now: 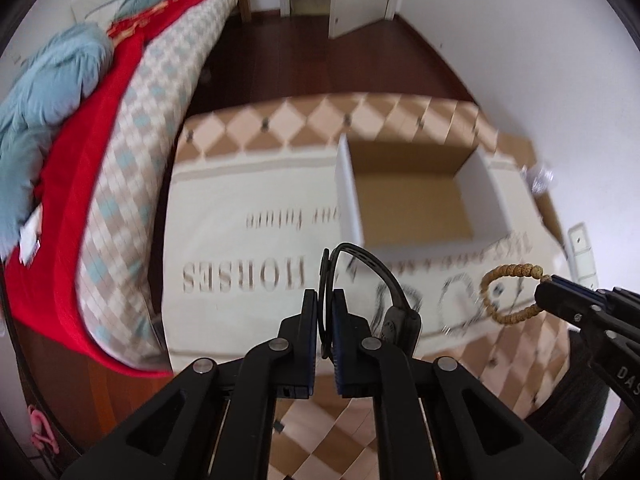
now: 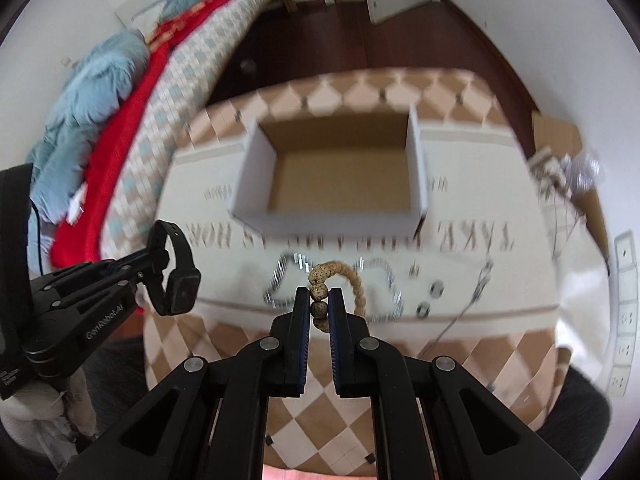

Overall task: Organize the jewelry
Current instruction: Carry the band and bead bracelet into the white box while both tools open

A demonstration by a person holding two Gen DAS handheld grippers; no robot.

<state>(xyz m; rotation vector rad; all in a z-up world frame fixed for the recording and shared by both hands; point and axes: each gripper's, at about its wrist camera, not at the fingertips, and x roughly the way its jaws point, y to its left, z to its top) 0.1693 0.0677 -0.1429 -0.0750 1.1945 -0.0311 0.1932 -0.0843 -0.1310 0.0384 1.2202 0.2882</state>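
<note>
My left gripper (image 1: 326,294) is shut on the strap of a black wristwatch (image 1: 394,314). The watch hangs in the air above the printed tablecloth (image 1: 240,200). From the right wrist view the same left gripper (image 2: 154,258) shows at the left, with the watch (image 2: 182,286) dangling from it. My right gripper (image 2: 319,292) is shut on a tan beaded bracelet (image 2: 354,278), pinching speckled beads between its pads. That bracelet (image 1: 506,294) also shows at the right gripper (image 1: 546,284) in the left wrist view. Beyond both stands an open, empty cardboard box (image 2: 256,176), white outside and brown inside.
On the cloth below lie a silver chain necklace (image 2: 286,276), two small round pieces (image 2: 436,290) and a thin chain (image 2: 480,280). A clear plastic bag (image 2: 576,176) sits at the table's right edge. A bed with a red blanket (image 1: 80,200) borders the left.
</note>
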